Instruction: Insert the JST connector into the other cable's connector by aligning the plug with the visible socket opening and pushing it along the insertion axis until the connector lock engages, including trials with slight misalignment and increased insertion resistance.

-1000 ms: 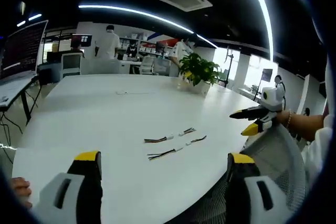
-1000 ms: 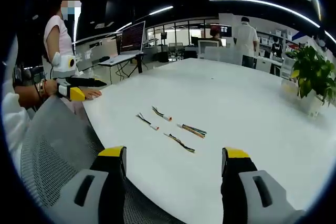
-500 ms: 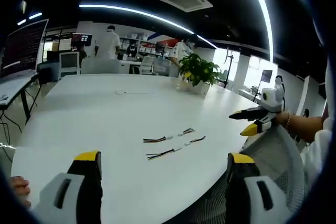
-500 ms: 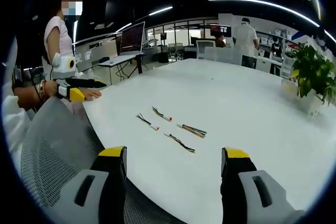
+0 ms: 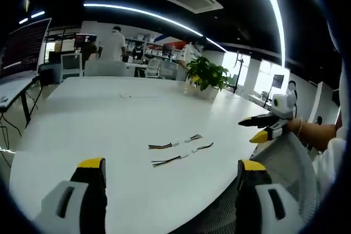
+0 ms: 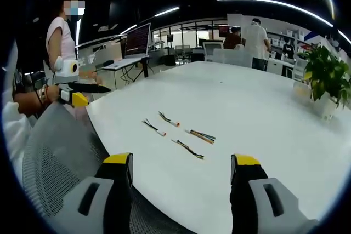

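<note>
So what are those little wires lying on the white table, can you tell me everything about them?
Four short cable pieces lie loose on the white table, near its curved front edge, in a small cluster. Each is a thin bundle of coloured wires with a small pale plug at one end. They lie flat and apart from one another; nothing holds or touches them. Finer detail is too small to make out.

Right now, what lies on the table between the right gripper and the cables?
Only bare white table. In the right gripper view, the right gripper hangs open at the near edge, and nothing lies before the four cables.
</note>
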Available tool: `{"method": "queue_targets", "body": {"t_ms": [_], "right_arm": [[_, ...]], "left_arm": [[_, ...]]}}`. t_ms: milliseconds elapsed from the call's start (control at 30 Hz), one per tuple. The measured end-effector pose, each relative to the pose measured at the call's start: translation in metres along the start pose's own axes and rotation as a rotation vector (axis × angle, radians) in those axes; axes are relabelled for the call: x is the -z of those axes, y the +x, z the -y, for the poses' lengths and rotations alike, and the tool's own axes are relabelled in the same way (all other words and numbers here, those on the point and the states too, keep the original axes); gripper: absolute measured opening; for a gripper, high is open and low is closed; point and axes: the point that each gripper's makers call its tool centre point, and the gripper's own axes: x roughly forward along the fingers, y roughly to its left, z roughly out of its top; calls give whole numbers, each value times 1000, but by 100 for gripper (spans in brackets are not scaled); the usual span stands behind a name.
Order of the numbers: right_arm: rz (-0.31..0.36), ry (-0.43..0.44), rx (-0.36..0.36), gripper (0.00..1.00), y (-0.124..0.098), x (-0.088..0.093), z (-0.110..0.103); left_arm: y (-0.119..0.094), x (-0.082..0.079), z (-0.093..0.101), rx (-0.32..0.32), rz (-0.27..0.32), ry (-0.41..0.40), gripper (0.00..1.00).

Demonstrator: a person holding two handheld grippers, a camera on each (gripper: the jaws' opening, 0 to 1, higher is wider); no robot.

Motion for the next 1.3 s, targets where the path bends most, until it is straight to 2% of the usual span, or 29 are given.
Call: {"method": "queue_targets", "body": {"t_ms": [367, 533, 1033, 1167, 1300], "right_arm": [[20, 45, -12, 70, -1, -2, 0], [8, 31, -16, 70, 0, -1, -2], [-31, 16, -36, 72, 1, 4, -4], [-44, -28, -26, 69, 2, 4, -3], [-46, -34, -29, 69, 2, 4, -3]], "left_arm": [[1, 3, 2, 11, -19, 8, 99], [2, 4, 3, 15, -34, 22, 99], [4, 0, -2, 8, -29, 22, 99], [5, -3, -6, 4, -23, 24, 99], [6, -1, -6, 9, -41, 37, 99]]}}
